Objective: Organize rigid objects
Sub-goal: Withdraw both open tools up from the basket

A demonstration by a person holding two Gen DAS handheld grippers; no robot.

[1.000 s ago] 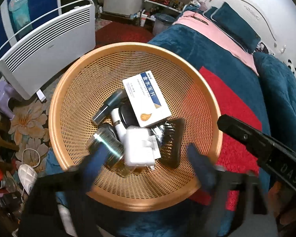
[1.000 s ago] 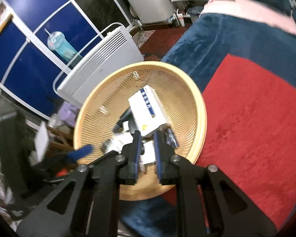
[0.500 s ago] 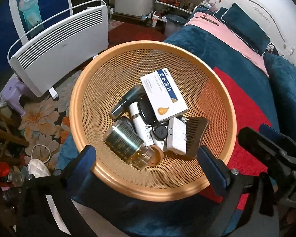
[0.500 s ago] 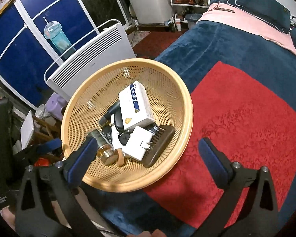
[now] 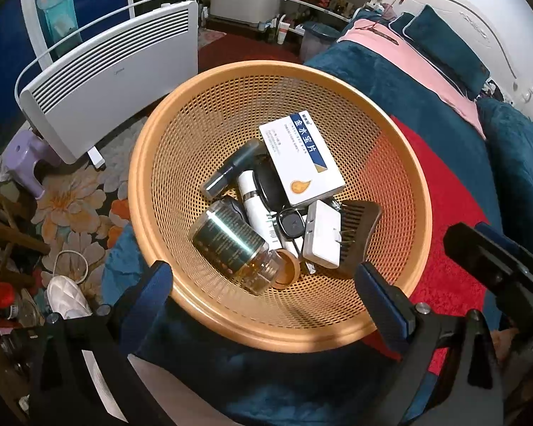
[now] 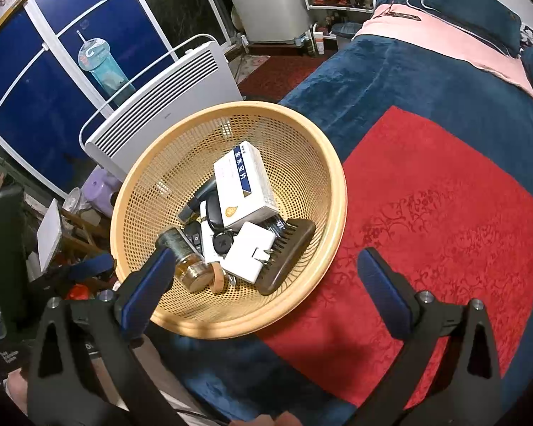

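Both hand-held grippers hang released over the basket [image 5: 401, 163], which sits on the bed [image 6: 391, 71] beside a red mat [image 6: 444, 220]. Left hand-held gripper [image 5: 263, 284] and right hand-held gripper [image 6: 266, 269] grasp nothing. Inside lie a box [image 5: 302, 163], jar [image 5: 231, 245], charger [image 5: 321, 234], a comb [image 5: 359, 234], and what may be a key fob [image 5: 291, 225].

Orange mesh basket [image 5: 152, 163] holds jumbled box [image 5: 302, 161], jar [image 5: 231, 245], comb [image 5: 357, 234].
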